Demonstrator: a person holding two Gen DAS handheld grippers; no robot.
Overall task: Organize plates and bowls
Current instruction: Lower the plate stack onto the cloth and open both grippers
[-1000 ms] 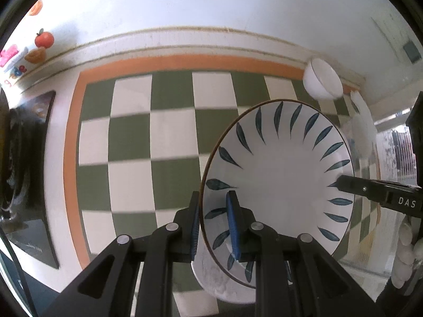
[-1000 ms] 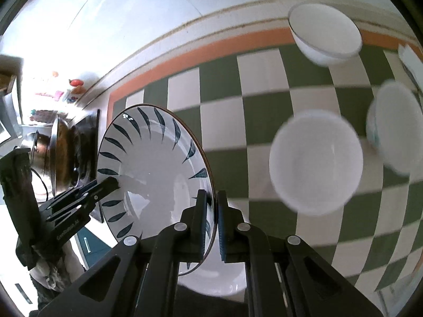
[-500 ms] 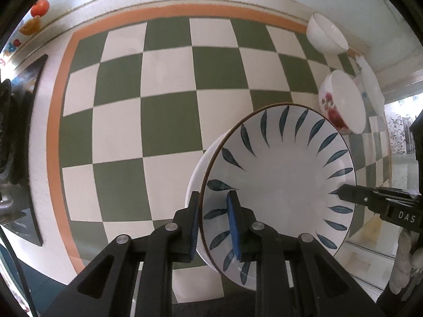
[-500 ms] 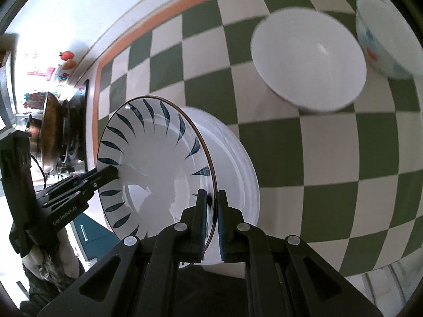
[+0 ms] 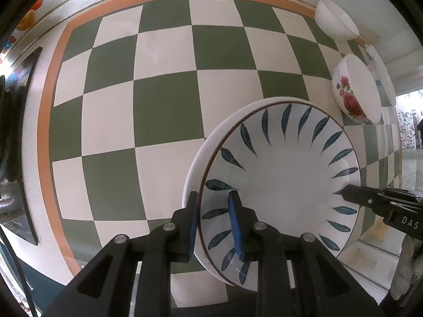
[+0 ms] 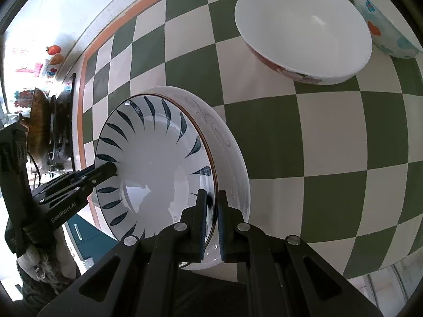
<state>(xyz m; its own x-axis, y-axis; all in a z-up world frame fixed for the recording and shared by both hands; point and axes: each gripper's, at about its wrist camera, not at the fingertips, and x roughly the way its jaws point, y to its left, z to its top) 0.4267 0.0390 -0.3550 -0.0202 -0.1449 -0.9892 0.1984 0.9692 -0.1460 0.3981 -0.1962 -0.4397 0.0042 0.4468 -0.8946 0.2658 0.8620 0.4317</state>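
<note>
Both grippers clamp opposite rims of a leaf-patterned plate (image 5: 283, 185), left gripper (image 5: 214, 224) and right gripper (image 6: 210, 216), as it sits nested on a white plate (image 6: 232, 145) on the checkered table (image 5: 164, 100). Stacking appears nearly complete; next, both should release.

Your work surface is a green-and-white checkered mat (image 5: 164, 111) with an orange border. Take the leaf-patterned plate (image 5: 285, 185) as landmark: it sits nested on a white plate (image 6: 232, 148) resting on the mat. Beyond it stand a rose-printed bowl (image 5: 354, 89), a plain white bowl (image 5: 335, 21) and a flower-dotted bowl (image 6: 383, 18).
</note>
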